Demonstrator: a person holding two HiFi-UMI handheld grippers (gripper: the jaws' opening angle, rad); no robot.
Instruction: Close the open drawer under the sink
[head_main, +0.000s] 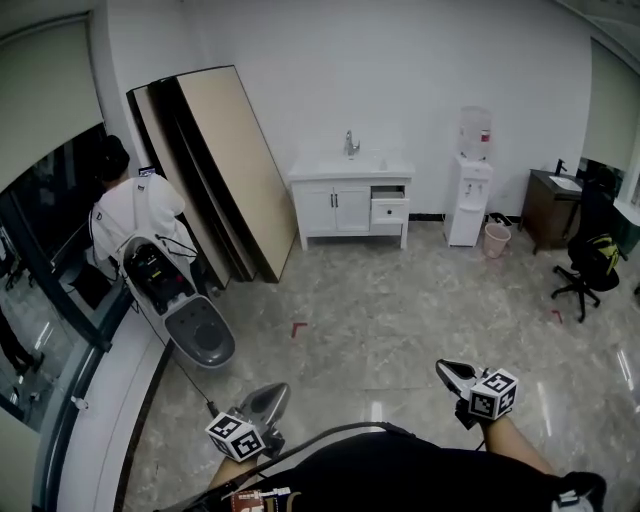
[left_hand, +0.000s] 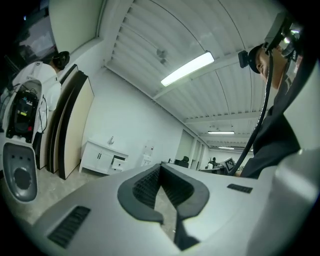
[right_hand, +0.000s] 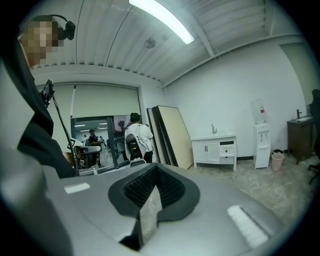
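Head view, left gripper (head_main: 266, 398): low in frame above the floor, well apart from the sink cabinet (head_main: 350, 205).
Left gripper view, jaws: the left gripper (left_hand: 160, 167) has its tips together, only a thin slit behind them, and nothing is between the pads.
Right gripper (head_main: 446, 368): low at the right in the head view, also far from the cabinet.
Right gripper view, jaws: the right gripper (right_hand: 152, 168) is pressed closed and empty, touching nothing.
Drawer (head_main: 389, 209): one, pulled out on the cabinet's right side, with a dark gap above its front; it is against the far wall, across the open floor.
Cabinet doors (head_main: 336, 209): two, both closed, left of the drawer.
Faucet (head_main: 351, 143): one, upright on the sink top.
Water dispenser (head_main: 468, 190): one, just right of the cabinet.
Bin (head_main: 496, 240): one, beside the dispenser.
Leaning boards (head_main: 225, 160): a stack against the wall, left of the cabinet; count unclear.
Office chair (head_main: 586, 265): one, far right.
Person (head_main: 130, 208): one, by the window at left.
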